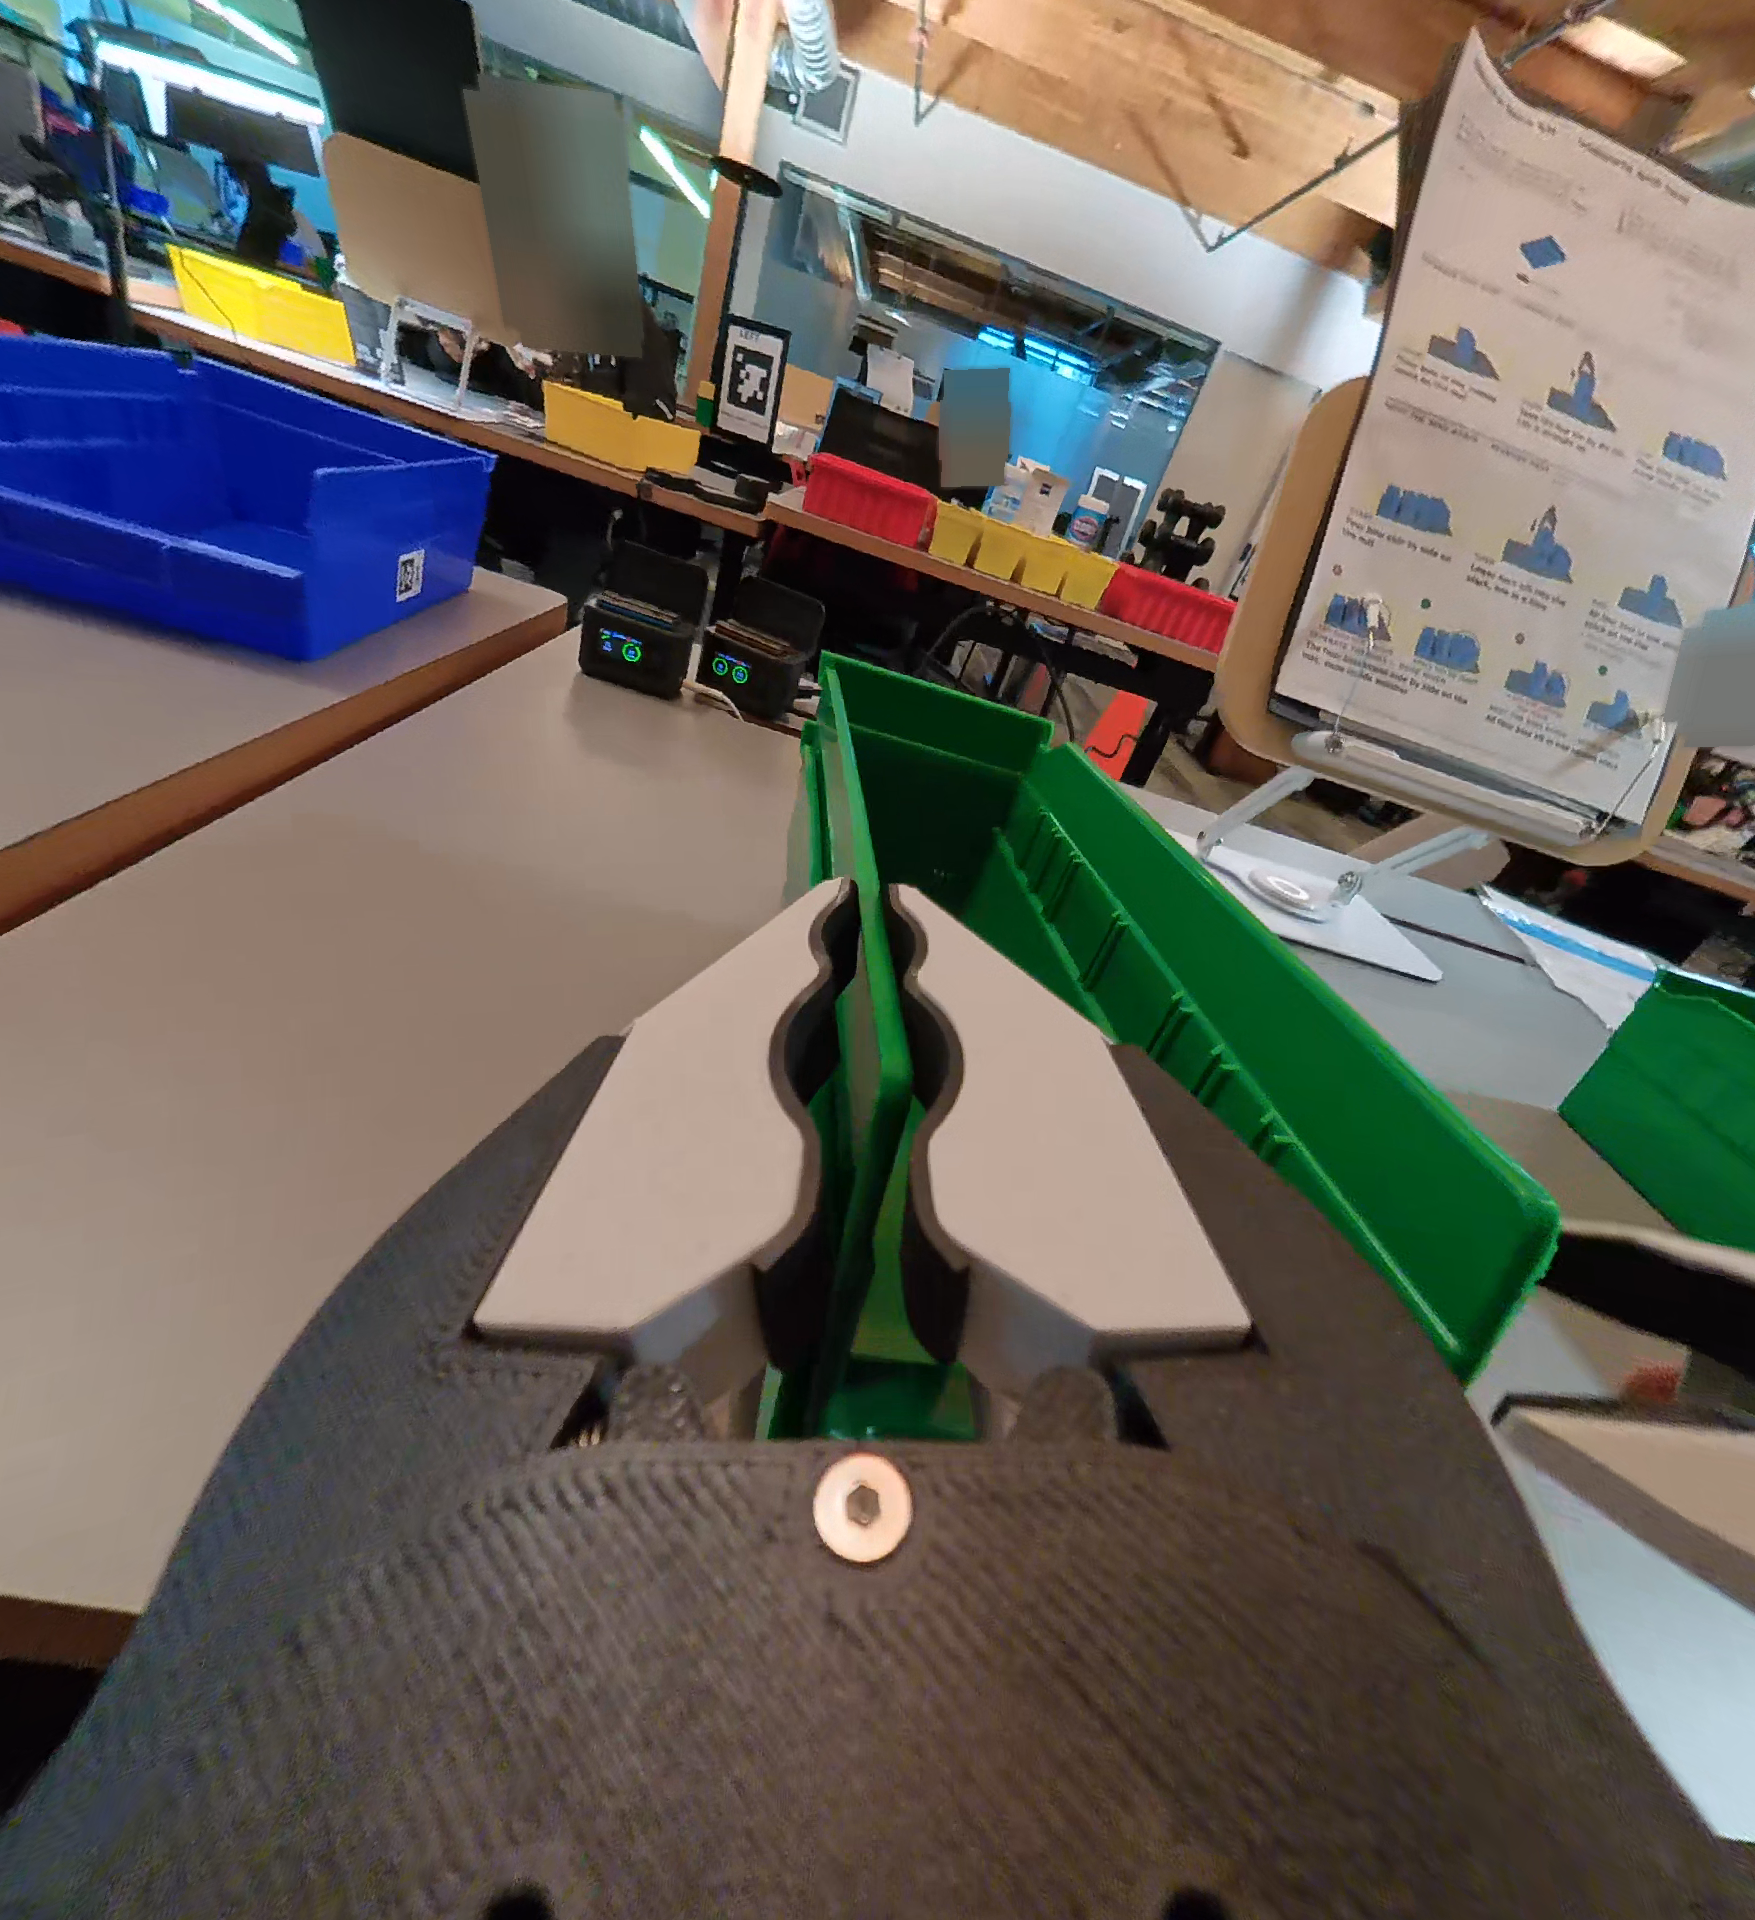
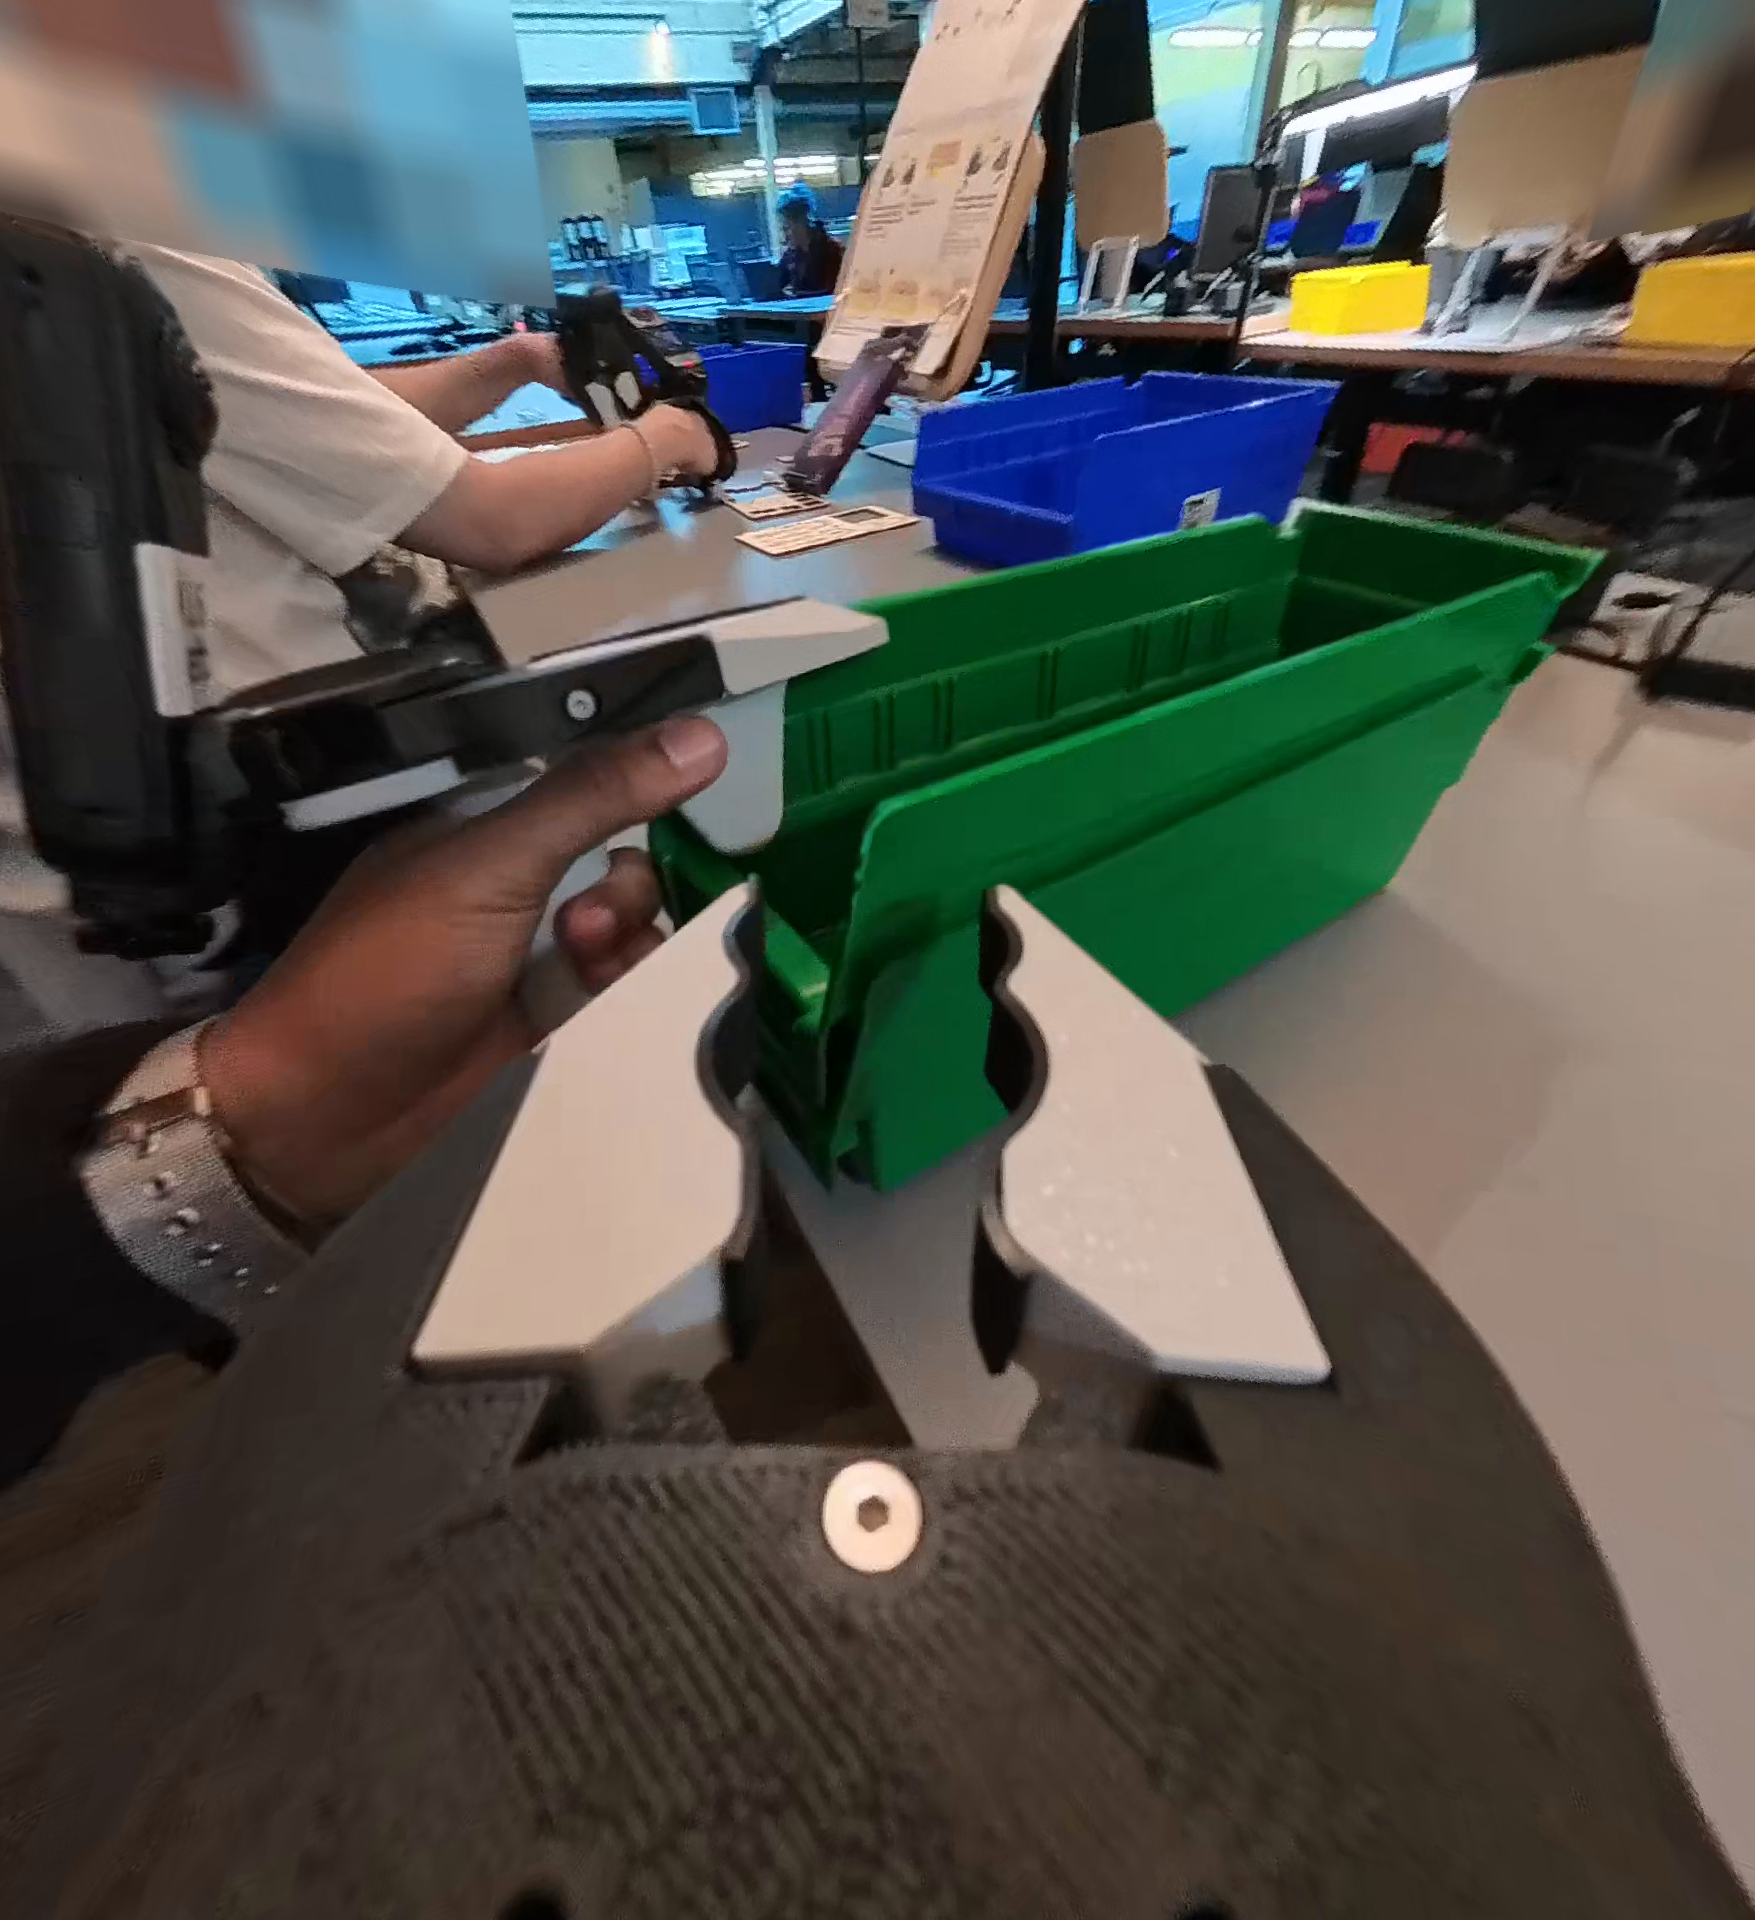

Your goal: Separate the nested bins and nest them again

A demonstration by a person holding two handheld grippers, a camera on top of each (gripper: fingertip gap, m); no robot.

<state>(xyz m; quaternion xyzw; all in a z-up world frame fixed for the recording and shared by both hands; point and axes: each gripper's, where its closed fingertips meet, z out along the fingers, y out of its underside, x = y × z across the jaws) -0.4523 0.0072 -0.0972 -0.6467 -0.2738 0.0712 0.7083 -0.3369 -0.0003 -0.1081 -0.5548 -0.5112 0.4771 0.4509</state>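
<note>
Green bins (image 2: 1143, 748) sit nested on the grey counter (image 2: 1579, 1039), long and narrow, with ribbed inner walls and thin rims. The left gripper (image 1: 878, 1049) has its jaws clamped on the inner bin's side wall (image 1: 868, 1039), near the end. The right gripper (image 2: 868, 1039) hangs with jaws apart, straddling the outer bin's near corner, not yet pinching. Light, stiff, slick plastic, I'd say, so the rim looks like the hold.

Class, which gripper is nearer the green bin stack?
Left. The left gripper is clamped on a side wall of the green bin stack; the right gripper hovers open at its near end.
</note>
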